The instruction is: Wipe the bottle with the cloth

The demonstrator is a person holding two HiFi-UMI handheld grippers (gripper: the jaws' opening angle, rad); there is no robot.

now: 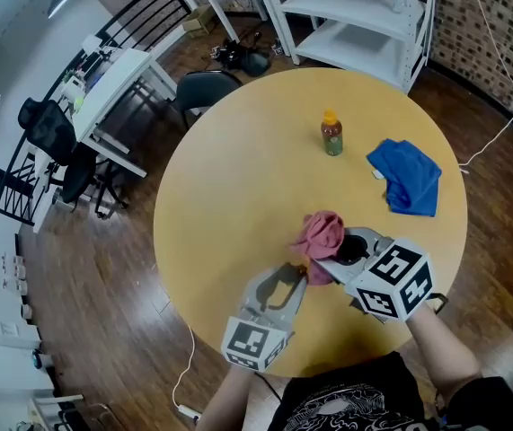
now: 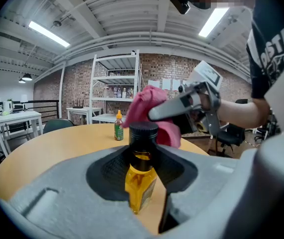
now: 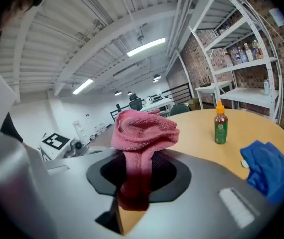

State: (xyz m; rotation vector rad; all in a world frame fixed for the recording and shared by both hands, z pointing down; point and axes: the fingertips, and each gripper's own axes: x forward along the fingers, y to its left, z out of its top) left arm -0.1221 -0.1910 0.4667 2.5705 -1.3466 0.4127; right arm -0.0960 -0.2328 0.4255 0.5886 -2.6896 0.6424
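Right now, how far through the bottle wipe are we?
Done: both pickups. The left gripper is clamped on the yellow bottle, the right gripper on the pink cloth. In hand: the cloth is held up beside the bottle's black cap; I can't tell if they touch. Left: wiping the bottle's body, which has no cloth on it. The blue cloth and green bottle sit unused.
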